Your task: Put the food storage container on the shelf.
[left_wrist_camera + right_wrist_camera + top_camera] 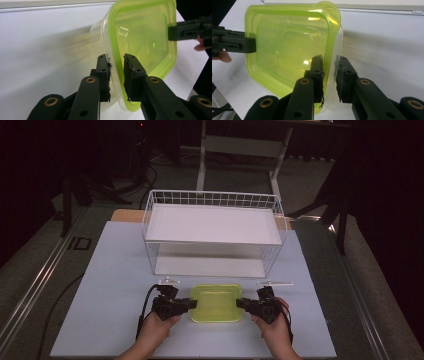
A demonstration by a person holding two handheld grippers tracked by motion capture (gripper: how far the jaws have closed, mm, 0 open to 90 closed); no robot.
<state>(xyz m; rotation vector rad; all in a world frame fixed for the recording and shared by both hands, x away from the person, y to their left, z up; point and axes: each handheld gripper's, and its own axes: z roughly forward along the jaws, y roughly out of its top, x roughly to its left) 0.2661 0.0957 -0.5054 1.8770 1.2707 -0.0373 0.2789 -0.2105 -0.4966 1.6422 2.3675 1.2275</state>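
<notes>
A: Where's the box?

B: The green-lidded plastic box [216, 303] is on the white table [110, 285], just in front of the wire rack [212, 232], near the table's front edge. The rack is the landmark: a white wire basket with a flat white shelf across its top and another at the bottom.

A: And the grippers?

B: The left gripper [188, 304] is at the box's left end and the right gripper [242, 304] at its right end, both on the near side of the rack.

A: Are they gripping?

B: In the left gripper view, the left gripper [117, 72] has its jaws either side of the lid rim, clamped on the box [140, 42]. In the right gripper view, the right gripper [329, 75] straddles the rim and clear wall of the box [289, 47] likewise, clenched on it.

A: Hands?

B: The left hand [159, 326] and right hand [274, 327] hold the grippers from the front edge.
</notes>
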